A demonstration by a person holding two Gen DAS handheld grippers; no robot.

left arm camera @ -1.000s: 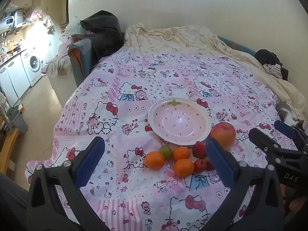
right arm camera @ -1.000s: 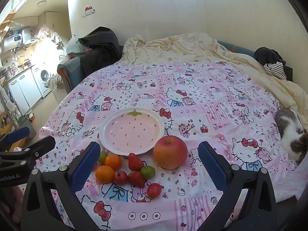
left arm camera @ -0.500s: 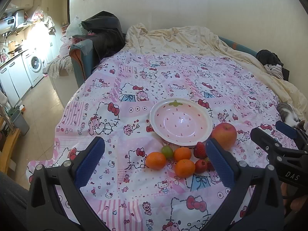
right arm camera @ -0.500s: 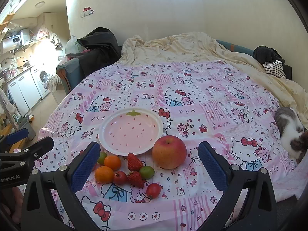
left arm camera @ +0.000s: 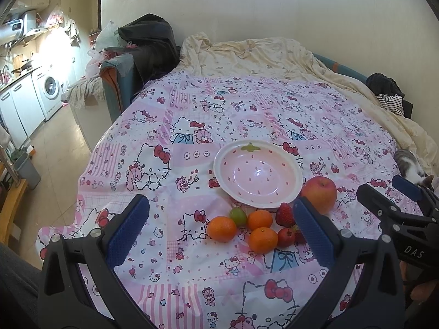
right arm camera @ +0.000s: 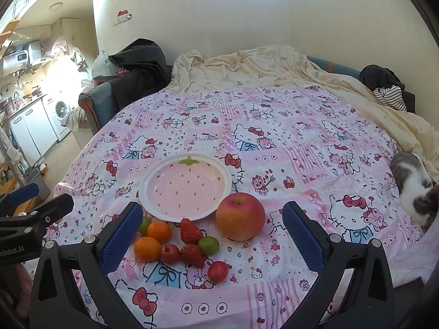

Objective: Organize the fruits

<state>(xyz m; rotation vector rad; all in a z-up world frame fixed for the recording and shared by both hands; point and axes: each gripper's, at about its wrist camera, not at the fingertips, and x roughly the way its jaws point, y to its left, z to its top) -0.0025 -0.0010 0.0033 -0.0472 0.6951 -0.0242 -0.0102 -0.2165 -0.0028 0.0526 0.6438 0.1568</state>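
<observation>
An empty pink strawberry-pattern plate (left arm camera: 258,174) (right arm camera: 186,187) sits on a Hello Kitty cloth. In front of it lie a red apple (left arm camera: 319,192) (right arm camera: 240,216), several oranges (left arm camera: 221,229) (right arm camera: 147,249), strawberries (right arm camera: 190,230), green limes (right arm camera: 208,244) (left arm camera: 238,216) and small red fruits (right arm camera: 218,271). My left gripper (left arm camera: 219,233) is open and empty, held above the near table edge. My right gripper (right arm camera: 211,238) is open and empty, just before the fruit cluster. Each gripper shows at the edge of the other's view.
A grey and white cat (right arm camera: 414,189) lies at the table's right edge. A cream blanket (right arm camera: 274,65) covers the sofa behind. Dark clothes (left arm camera: 148,44) pile on a chair at the back left. A kitchen with a washing machine (left arm camera: 50,89) is far left.
Both grippers have drifted slightly back and up; the plate and fruit sit a little lower and nearer centre in view. Nothing on the table has moved.
</observation>
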